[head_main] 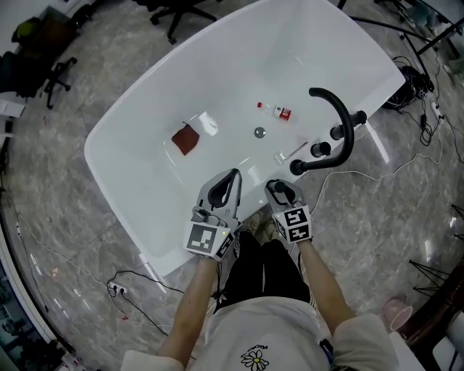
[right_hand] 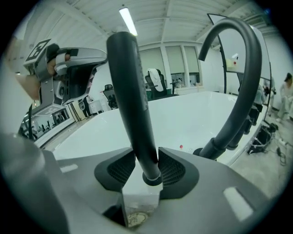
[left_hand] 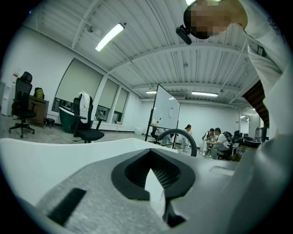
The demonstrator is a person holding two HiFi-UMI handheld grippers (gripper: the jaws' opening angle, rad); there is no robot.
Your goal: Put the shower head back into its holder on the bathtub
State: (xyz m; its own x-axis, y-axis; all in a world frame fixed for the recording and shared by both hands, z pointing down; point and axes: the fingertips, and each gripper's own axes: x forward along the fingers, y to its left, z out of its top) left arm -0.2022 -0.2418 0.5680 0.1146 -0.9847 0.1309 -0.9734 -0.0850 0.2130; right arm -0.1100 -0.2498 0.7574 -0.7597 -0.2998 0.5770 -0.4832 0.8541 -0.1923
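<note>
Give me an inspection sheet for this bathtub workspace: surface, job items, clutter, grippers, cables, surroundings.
Surface: white oval bathtub, black curved faucet and black knobs on its rim.
Job's things: black shower head handle upright between the pads of the right gripper; holder not made out.
Clutter: brown square cloth and small red-and-white bottle in the tub.
Grippers: right gripper shut on the handle; left gripper shut, empty, over the near rim.
Cables: black cables on the floor either side.
Surroundings: grey marbled floor, black office chairs, people seated far off.
</note>
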